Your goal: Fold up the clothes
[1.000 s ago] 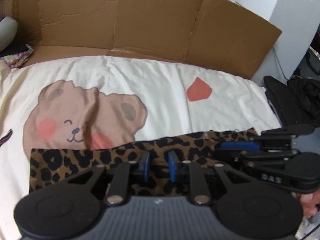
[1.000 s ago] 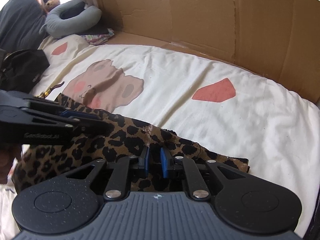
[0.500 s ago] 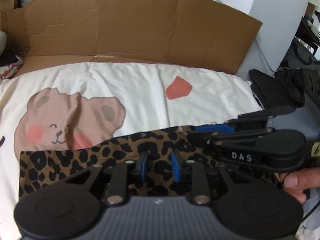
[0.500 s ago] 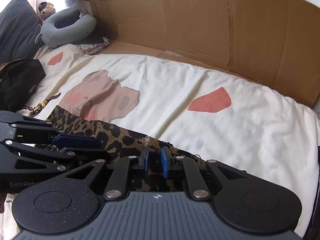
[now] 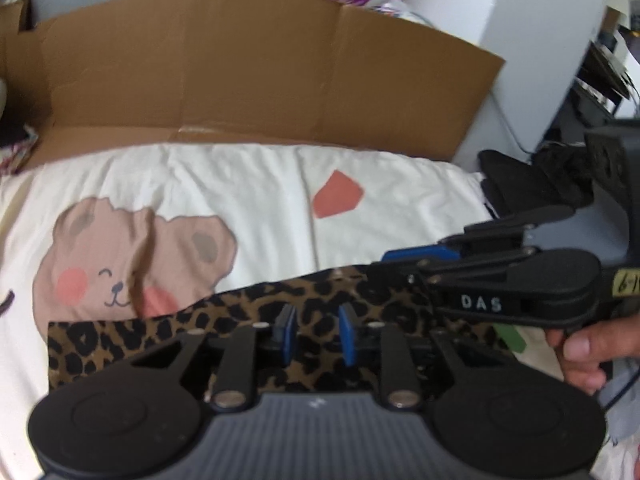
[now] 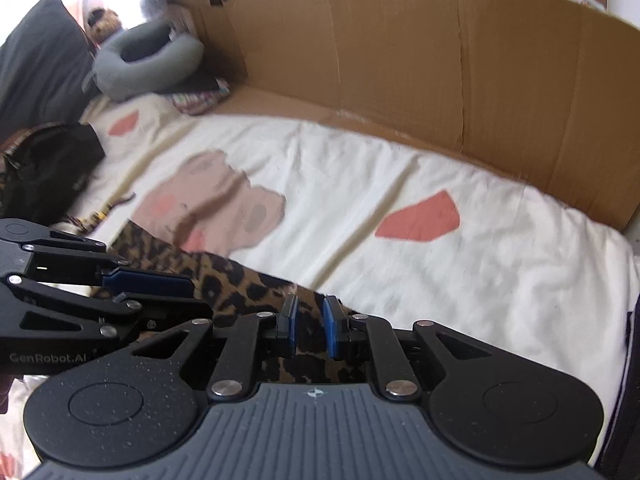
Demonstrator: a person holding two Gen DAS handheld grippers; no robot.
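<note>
The left gripper (image 5: 316, 334) sits low over the leopard-print garment (image 5: 168, 336) with its blue pads (image 5: 287, 334) spread apart; nothing is pinched between them, and the print shows through the gap. The right gripper (image 6: 310, 326) is likewise parted — its blue pads (image 6: 330, 330) stand clear of each other above the same garment (image 6: 224, 280), with no fabric held. In the left wrist view the right gripper (image 5: 416, 258) enters from the right side, held by the person's hand (image 5: 584, 354); in the right wrist view the left gripper (image 6: 152, 286) enters from the left. The garment lies flat as a long band along the near edge of a cream bed sheet (image 5: 248, 184) printed with a bear face (image 5: 120, 260) and a coral patch (image 5: 338, 200). A flattened cardboard panel (image 5: 256, 76) stands behind the sheet — a grey ring cushion (image 6: 144, 60) rests beyond its far left end.
</note>
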